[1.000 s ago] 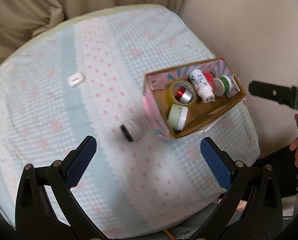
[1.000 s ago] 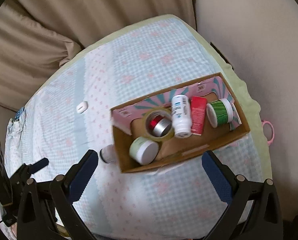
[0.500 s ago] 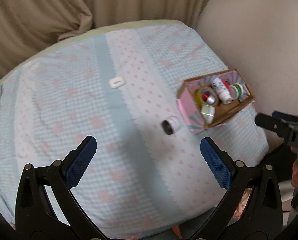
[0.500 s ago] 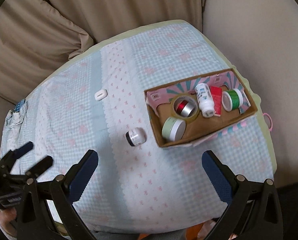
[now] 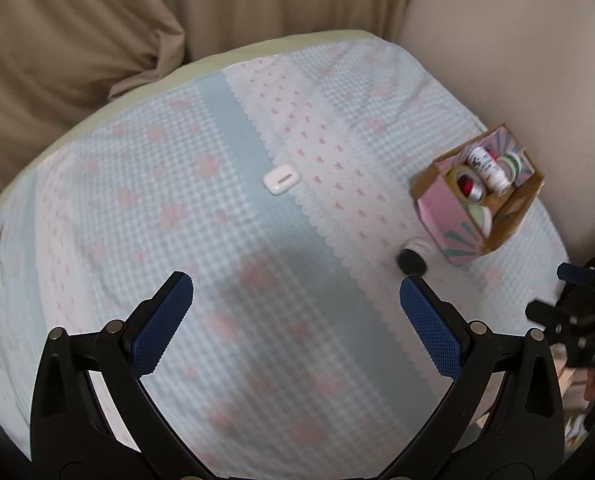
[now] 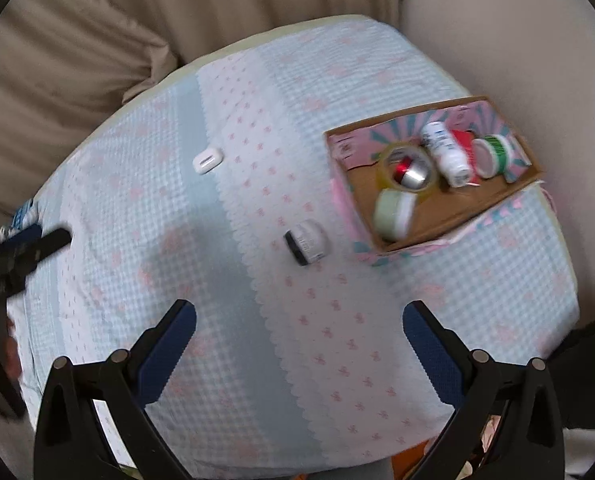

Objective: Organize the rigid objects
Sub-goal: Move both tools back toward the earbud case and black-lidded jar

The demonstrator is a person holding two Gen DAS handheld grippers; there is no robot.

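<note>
left claw [image 5: 296, 312] agape, empty | right claw [image 6: 299, 344] agape, empty | next: straddle toppled jar [image 6: 308, 242] squarely, lift into box [image 6: 449, 222]

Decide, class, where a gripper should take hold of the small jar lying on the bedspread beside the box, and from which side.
Grip the jar across its curved white wall, coming from above. It lies on its side, black lid toward the left, and stands apart from the cardboard box.
</note>
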